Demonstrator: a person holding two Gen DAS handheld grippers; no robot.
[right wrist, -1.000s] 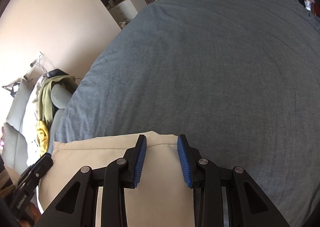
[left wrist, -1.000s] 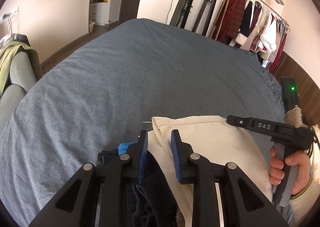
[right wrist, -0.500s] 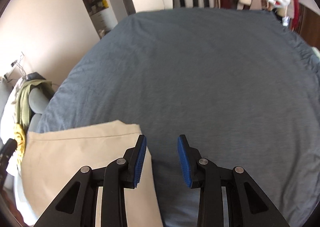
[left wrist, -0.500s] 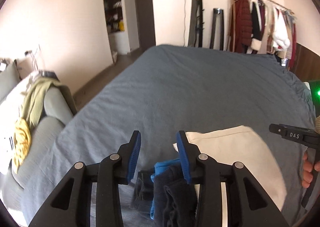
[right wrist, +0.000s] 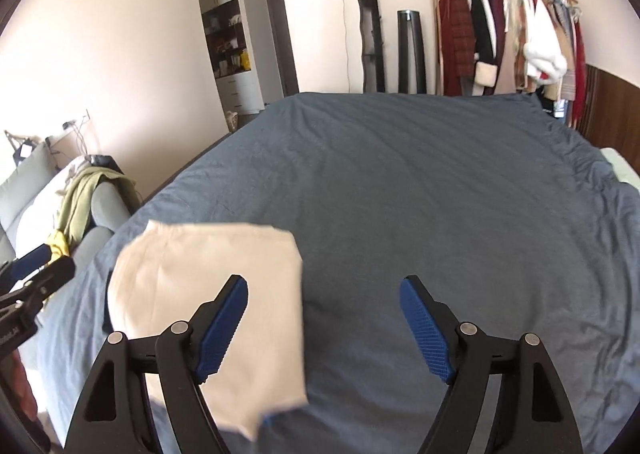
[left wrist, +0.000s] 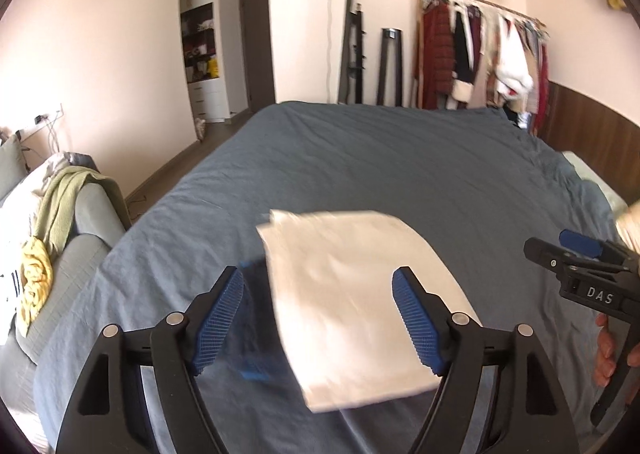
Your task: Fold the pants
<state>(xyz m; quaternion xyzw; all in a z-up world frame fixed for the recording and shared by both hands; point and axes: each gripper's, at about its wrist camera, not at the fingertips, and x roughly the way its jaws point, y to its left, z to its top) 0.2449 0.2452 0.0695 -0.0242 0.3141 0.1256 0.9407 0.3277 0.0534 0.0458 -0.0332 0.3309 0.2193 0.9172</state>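
The cream pants (left wrist: pixel 352 294) lie folded into a flat rectangle on the blue-grey bed (left wrist: pixel 400 158), near its front edge. They also show in the right wrist view (right wrist: pixel 208 294). My left gripper (left wrist: pixel 320 318) is open and empty above them. My right gripper (right wrist: pixel 324 326) is open and empty, above the bed just right of the pants. The right gripper also shows at the right edge of the left wrist view (left wrist: pixel 576 258). A bit of dark blue clothing (left wrist: pixel 252 362) peeks from under the pants' left edge.
A grey sofa (left wrist: pixel 80 238) with green and yellow clothes stands left of the bed. A clothes rack (right wrist: pixel 504 34) with hanging coats stands by the far wall. A dark wood headboard panel (left wrist: pixel 592 142) runs along the right.
Both grippers have opened wide, let go of the pants and lifted up and back. The pants now lie flat on the bed.
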